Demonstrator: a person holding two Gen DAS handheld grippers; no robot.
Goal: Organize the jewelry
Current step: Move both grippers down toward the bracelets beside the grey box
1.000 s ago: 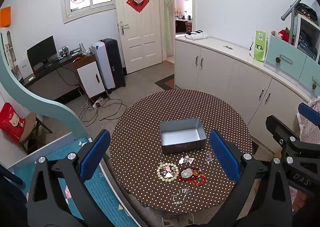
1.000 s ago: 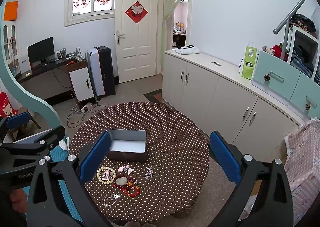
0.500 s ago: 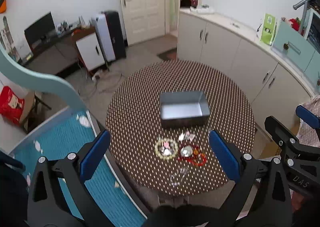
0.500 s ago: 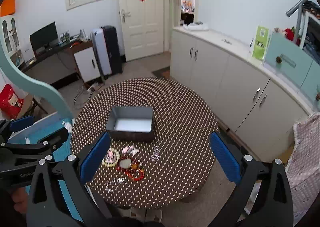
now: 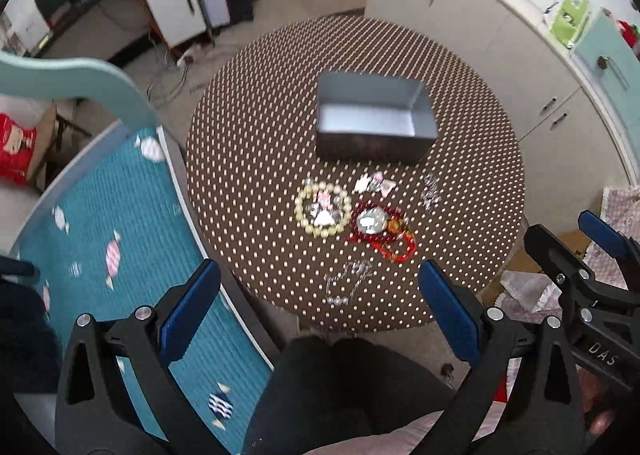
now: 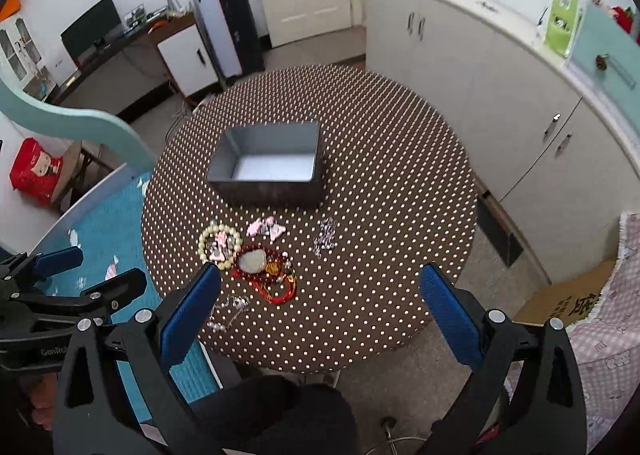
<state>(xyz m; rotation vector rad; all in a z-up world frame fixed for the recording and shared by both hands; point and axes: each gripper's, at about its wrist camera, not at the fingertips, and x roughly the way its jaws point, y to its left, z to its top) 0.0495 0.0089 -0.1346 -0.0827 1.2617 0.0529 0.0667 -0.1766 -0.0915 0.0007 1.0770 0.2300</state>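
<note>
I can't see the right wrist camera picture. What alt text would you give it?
Seen from above between the open right gripper, a round polka-dot table holds an empty grey box. Nearer lie a cream bead bracelet, red beads, pink clips and silver chains. The left gripper shows at left.

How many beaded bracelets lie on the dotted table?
2: a cream bead bracelet in front of the grey box's left end, and a red bead bracelet touching its right side. Others may hide underneath.
</note>
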